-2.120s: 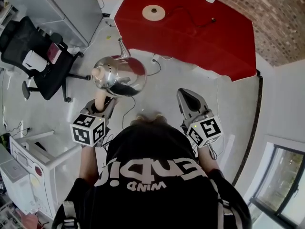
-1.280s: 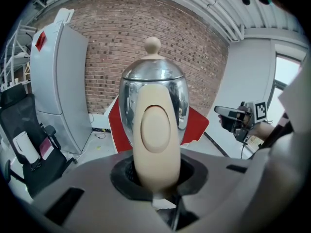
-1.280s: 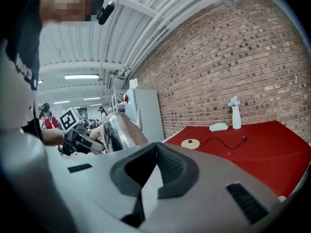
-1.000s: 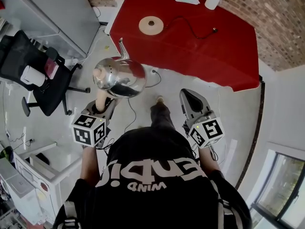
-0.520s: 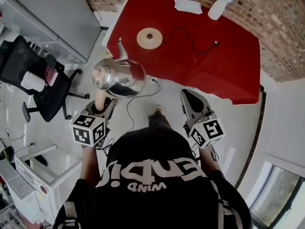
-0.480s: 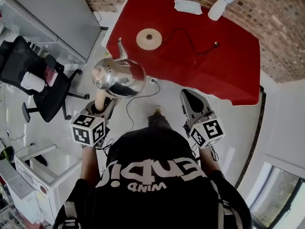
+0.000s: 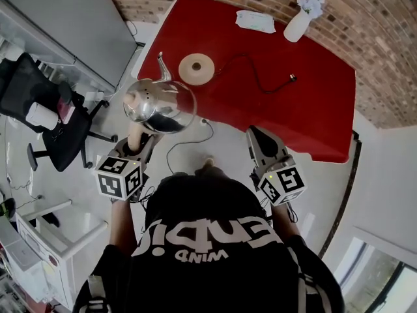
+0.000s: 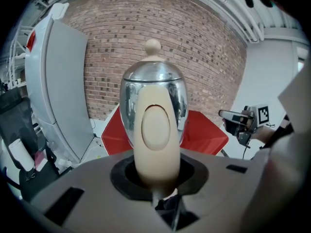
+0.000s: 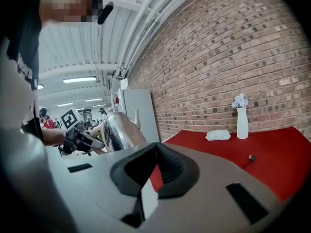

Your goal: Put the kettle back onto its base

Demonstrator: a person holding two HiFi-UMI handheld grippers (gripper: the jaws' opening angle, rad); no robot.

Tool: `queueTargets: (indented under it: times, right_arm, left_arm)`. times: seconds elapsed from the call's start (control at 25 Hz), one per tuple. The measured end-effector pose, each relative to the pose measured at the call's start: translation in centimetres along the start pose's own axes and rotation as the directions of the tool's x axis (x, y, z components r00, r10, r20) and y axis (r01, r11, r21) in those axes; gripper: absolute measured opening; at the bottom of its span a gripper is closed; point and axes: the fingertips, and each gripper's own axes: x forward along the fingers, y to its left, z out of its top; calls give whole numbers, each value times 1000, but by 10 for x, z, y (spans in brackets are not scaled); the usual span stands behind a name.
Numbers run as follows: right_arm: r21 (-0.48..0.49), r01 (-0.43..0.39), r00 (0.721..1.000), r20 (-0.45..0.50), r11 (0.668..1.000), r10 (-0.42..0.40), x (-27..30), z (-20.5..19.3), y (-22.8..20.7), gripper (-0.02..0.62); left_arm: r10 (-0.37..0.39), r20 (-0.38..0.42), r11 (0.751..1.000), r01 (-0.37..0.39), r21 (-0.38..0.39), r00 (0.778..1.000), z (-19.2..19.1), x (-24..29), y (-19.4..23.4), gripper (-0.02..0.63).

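Left tool [image 8: 156, 188] clamps smooth cream handle [image 8: 155, 130] of shiny bulbous kettle [image 7: 159, 103].

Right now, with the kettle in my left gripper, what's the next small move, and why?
Probably carry the kettle forward and slightly right until it hangs over the round base on the red table. The left gripper has its jaws shut on the kettle's handle, and in the head view the kettle is short of the base, which is bare.
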Motion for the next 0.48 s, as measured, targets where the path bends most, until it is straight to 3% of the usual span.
queueTargets:
  times: [0.48]
  right_arm:
    - [22, 25, 1000, 0, 999, -25, 46, 9, -21, 23]
  left_arm:
    - [-16, -22, 1000, 17, 26, 1000, 36, 32, 28, 71]
